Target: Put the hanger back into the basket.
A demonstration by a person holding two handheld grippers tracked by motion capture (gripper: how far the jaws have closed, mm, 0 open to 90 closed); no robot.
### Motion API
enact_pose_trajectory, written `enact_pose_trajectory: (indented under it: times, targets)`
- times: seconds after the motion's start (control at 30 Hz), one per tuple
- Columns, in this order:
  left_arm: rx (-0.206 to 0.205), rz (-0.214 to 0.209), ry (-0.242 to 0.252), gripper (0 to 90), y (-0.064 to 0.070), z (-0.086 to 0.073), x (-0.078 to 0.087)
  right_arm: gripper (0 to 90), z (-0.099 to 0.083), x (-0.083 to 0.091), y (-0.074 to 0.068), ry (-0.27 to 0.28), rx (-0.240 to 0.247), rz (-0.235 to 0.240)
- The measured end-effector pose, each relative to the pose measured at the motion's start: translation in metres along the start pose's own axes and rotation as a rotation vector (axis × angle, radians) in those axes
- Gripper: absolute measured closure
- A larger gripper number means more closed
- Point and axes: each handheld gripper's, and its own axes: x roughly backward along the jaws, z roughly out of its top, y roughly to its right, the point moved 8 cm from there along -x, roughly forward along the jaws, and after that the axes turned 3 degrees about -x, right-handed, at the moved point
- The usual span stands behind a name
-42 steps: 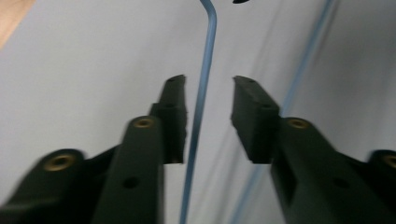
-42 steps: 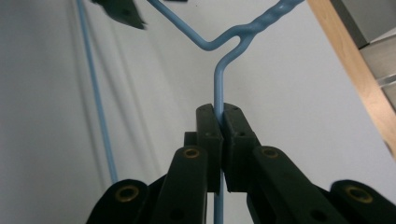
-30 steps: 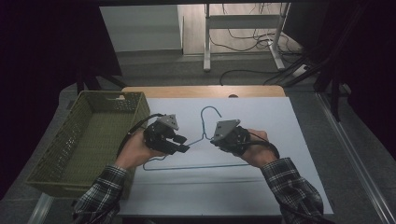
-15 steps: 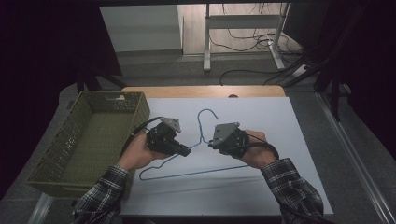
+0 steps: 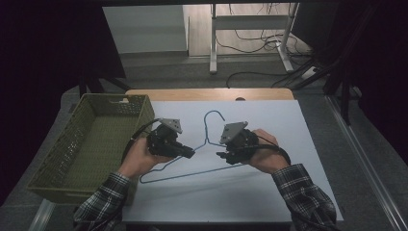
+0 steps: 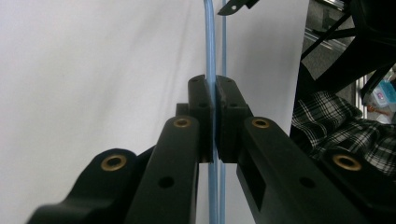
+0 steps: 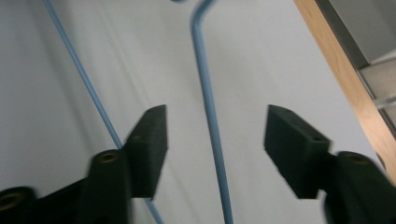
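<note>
A thin blue wire hanger (image 5: pixel 210 129) lies across the white table (image 5: pixel 288 125), hook pointing away from the person. My left gripper (image 5: pixel 191 153) is shut on the hanger's left sloping wire (image 6: pixel 210 56), which runs straight up between the closed pads. My right gripper (image 5: pixel 219 155) stands open beside the hanger's right shoulder. In the right gripper view a blue wire (image 7: pixel 208 107) passes between the two spread fingers (image 7: pixel 149 144) without touching either, and a second wire (image 7: pixel 79 70) slants behind the left finger.
An olive green mesh basket (image 5: pixel 62 159) sits at the table's left edge, close to the left hand. The table's wooden far edge (image 5: pixel 207 94) shows beyond the white sheet. Table legs and cables (image 5: pixel 250 48) lie on the floor behind.
Both hands and the hanger have shifted left toward the basket. The right gripper has come off the hanger's right side and now stands open around the wire.
</note>
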Motion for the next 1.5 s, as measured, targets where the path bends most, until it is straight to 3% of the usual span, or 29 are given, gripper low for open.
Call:
enact_pose_trajectory:
  times: [0.17, 0.2, 0.4, 0.57, 0.8, 1.13, 1.5]
  targets:
    - [0.029, 0.027, 0.024, 87.3, -0.003, 0.000, 0.008, 14.1, -0.007, 0.000, 0.006, -0.015, -0.127, 0.006]
    - [0.018, 0.031, 0.017, 87.2, -0.004, -0.001, 0.011, 11.2, -0.009, 0.001, 0.007, -0.021, -0.149, 0.002]
    - [0.035, 0.075, 0.032, 87.2, -0.008, -0.001, 0.026, 2.7, -0.021, 0.007, 0.013, -0.033, -0.237, -0.038]
    - [0.043, 0.102, 0.045, 87.2, -0.011, -0.003, 0.039, 0.4, -0.030, 0.016, 0.017, -0.020, -0.320, -0.067]
    - [0.090, 0.158, 0.095, 87.2, -0.016, -0.008, 0.064, 0.1, -0.045, 0.032, 0.022, 0.021, -0.419, -0.118]
    - [0.138, 0.270, 0.159, 87.3, -0.028, -0.025, 0.120, 0.1, -0.067, 0.032, 0.010, 0.037, -0.482, -0.103]
    - [0.223, 0.386, 0.197, 87.3, -0.044, -0.067, 0.163, 0.0, -0.089, 0.027, -0.010, 0.064, -0.550, -0.072]
